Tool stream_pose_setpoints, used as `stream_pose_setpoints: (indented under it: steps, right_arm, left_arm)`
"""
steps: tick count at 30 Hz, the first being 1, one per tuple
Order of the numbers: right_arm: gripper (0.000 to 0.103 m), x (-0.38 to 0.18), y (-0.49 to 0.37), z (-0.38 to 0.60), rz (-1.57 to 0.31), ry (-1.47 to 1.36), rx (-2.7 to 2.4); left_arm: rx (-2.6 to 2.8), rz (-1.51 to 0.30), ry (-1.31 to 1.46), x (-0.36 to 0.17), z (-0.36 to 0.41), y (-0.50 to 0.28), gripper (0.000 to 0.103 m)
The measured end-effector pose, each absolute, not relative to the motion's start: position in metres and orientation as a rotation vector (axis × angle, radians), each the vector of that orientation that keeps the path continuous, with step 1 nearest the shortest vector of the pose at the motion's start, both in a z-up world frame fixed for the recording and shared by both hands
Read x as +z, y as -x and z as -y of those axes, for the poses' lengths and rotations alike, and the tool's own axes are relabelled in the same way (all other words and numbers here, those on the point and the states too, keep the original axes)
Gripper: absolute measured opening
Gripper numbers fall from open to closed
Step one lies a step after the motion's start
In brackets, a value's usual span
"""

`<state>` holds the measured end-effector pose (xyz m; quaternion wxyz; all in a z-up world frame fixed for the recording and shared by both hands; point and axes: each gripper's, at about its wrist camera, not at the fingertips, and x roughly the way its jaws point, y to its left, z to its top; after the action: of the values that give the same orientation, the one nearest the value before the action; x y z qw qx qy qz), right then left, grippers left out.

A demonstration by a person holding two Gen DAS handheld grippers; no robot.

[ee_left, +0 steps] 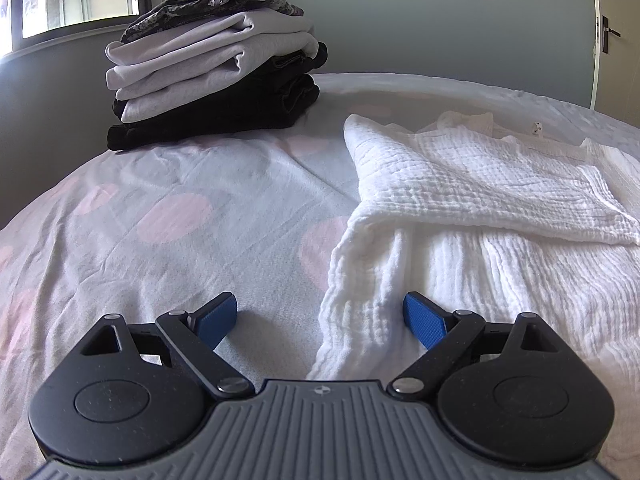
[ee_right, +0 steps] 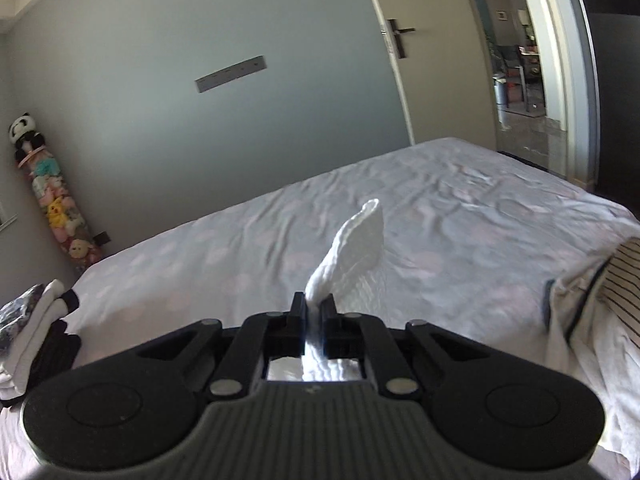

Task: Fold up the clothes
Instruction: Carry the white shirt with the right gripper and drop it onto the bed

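Closest in, the left gripper (ee_left: pixel 320 322) stands wide over the near hem of the white crinkled cotton garment (ee_left: pixel 472 200), gripping nothing. The garment lies spread toward the bed's (ee_left: pixel 160 220) right side. The right gripper (ee_right: pixel 314 312) is clamped tight on a bunched corner of it (ee_right: pixel 352 256), raised. Light, limp and soft, it should drape freely; take hems or corners.
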<state>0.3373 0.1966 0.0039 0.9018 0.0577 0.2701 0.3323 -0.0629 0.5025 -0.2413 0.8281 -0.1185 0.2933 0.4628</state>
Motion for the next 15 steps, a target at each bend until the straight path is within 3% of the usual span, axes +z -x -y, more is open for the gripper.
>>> stream_pose_setpoints:
  steps: [15]
  right_arm:
    - [0.008, 0.035, -0.236, -0.394, -0.529, 0.062, 0.884]
  left_arm:
    - [0.984, -0.614, 0.249, -0.243, -0.501, 0.064, 0.103]
